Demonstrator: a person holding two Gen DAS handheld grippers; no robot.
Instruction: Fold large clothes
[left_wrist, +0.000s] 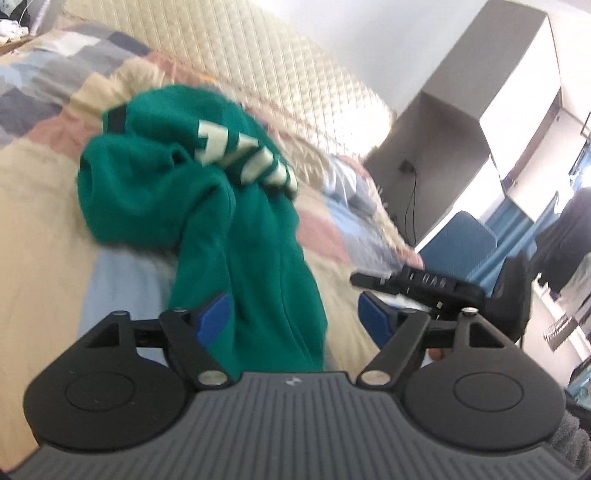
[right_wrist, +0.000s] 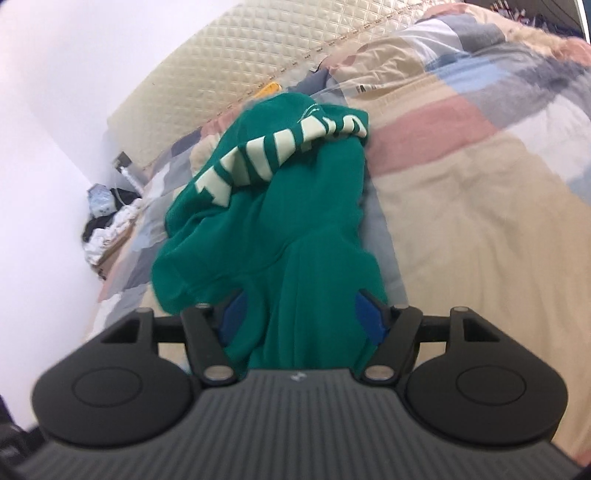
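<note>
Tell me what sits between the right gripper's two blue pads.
In the right wrist view, a bunched length of the green sweatshirt runs between the open right gripper's blue pads, over the patchwork quilt.

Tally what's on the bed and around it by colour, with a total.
Green: 1, sweatshirt
Patchwork pastel: 1, quilt
Cream: 1, headboard
Blue: 1, chair
Black with blue pads: 2, left gripper, right gripper
Total: 6
</note>
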